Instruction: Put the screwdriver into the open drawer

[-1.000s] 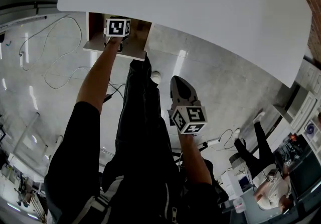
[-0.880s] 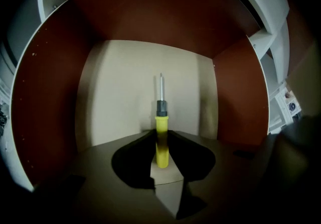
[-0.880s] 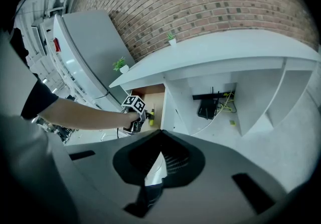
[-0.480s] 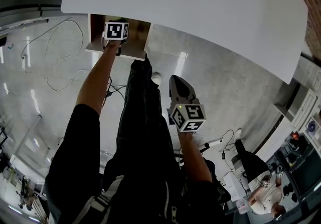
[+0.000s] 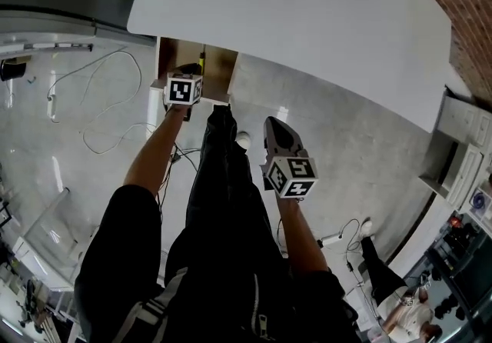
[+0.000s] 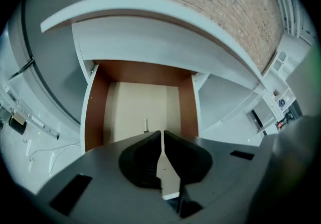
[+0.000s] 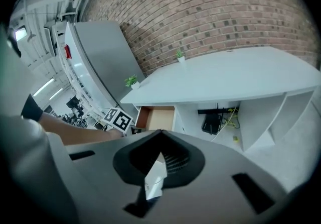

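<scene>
Now the left gripper (image 6: 161, 133) is closing, its jaws down to a hairline slit with nothing between them, and it touches nothing. The right gripper (image 7: 160, 132) hangs beside the person's leg (image 5: 223, 180), well apart from the drawer (image 6: 135, 100), with its jaw tips together and nothing held. A second ago the left gripper's marker cube (image 5: 184, 91) sat over the drawer's inside, close under the front edge of the white counter (image 5: 307, 18). It now sits over the drawer's front edge, and the drawer floor behind it is uncovered. The screwdriver (image 6: 146, 125) lies loose on that floor, about midway between the two side walls. In the left gripper view it shows just beyond the jaw tips and clear of them.
</scene>
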Tool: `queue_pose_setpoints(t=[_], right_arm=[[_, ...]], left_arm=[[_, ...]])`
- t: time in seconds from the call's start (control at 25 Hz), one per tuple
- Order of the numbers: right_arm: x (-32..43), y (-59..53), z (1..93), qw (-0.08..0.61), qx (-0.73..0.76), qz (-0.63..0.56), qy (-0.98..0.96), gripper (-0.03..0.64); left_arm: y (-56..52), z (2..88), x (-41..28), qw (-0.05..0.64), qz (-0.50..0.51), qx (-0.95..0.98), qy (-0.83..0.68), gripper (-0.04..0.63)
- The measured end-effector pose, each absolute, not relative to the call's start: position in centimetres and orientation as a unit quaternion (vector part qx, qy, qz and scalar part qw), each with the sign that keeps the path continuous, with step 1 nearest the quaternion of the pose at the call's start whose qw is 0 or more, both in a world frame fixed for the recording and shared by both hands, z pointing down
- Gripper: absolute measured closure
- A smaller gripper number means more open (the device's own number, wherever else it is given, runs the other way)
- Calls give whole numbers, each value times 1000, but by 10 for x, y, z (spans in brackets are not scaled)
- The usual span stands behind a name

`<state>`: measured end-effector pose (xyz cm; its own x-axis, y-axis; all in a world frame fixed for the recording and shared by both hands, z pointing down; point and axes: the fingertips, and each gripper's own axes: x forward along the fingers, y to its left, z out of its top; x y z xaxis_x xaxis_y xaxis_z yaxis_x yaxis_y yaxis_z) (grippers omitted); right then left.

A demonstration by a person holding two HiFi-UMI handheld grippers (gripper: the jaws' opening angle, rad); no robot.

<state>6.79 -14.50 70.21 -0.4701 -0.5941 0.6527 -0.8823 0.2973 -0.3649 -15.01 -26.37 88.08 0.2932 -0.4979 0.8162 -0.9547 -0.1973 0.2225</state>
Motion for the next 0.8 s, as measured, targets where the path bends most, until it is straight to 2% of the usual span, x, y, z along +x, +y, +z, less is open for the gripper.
queue_pose_setpoints(t=[0.24,0.56,0.8], right_arm=[[82,-154,663,193,480,326,-791,607],[104,-192,586,135,511,266,-806,607],[122,-208,516,94,529,213,-816,607]], left_arm=[[-235,815,-132,363,274,726,-517,566],[-251,686,-123,291,213,758,-544,566],[-254,581,-119,212,180,784,-554,566]])
